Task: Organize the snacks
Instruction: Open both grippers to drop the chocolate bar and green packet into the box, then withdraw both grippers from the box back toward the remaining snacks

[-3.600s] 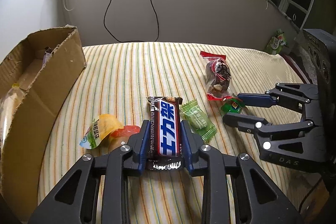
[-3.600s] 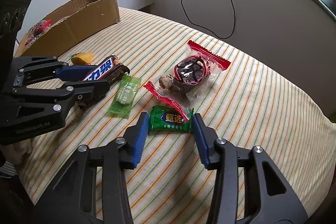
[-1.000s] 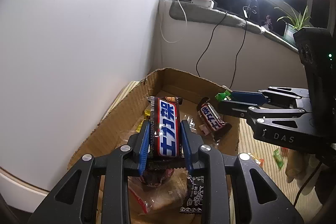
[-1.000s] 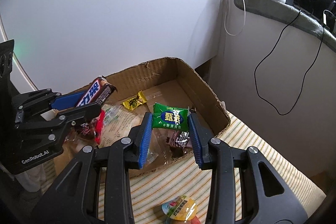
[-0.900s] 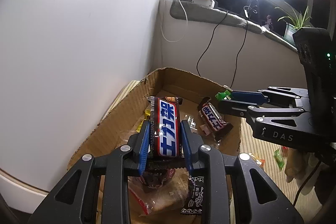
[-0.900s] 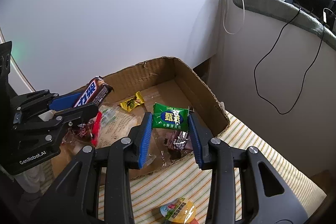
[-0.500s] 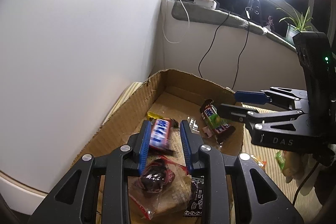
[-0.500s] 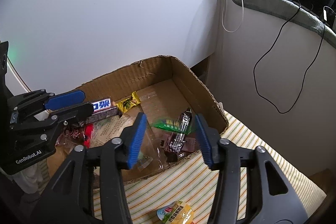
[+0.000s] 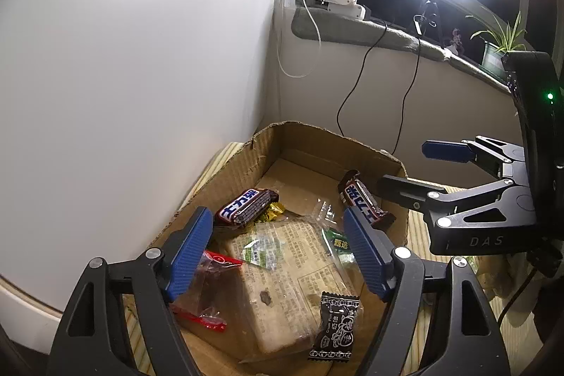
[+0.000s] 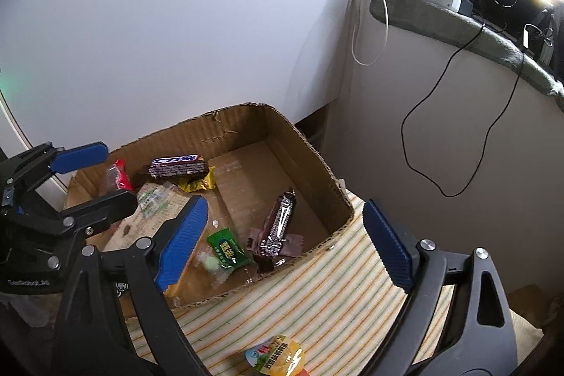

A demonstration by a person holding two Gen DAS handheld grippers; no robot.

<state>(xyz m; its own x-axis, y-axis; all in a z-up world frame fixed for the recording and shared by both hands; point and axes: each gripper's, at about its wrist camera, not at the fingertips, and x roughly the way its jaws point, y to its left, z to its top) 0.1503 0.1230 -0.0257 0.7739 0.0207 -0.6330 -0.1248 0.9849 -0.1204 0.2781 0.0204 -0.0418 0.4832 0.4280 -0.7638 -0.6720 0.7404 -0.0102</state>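
Your left claw (image 9: 278, 249) hangs over cardboard box (image 9: 328, 140), jaws spread wide, nothing between. Chocolate bar (image 9: 246, 206) lies in box just ahead of its left finger, resting on small candy (image 9: 273, 209). Second bar (image 9: 363, 201) ahead of its right finger, against box's right wall. Flat cracker pack (image 9: 282, 277) directly below claw; herbal candy (image 9: 337, 243) at pack's right edge. Your right claw (image 10: 285, 244) spread empty above box's near corner; jelly cup (image 10: 278, 358) on striped cloth (image 10: 317, 305) below it, outside box.
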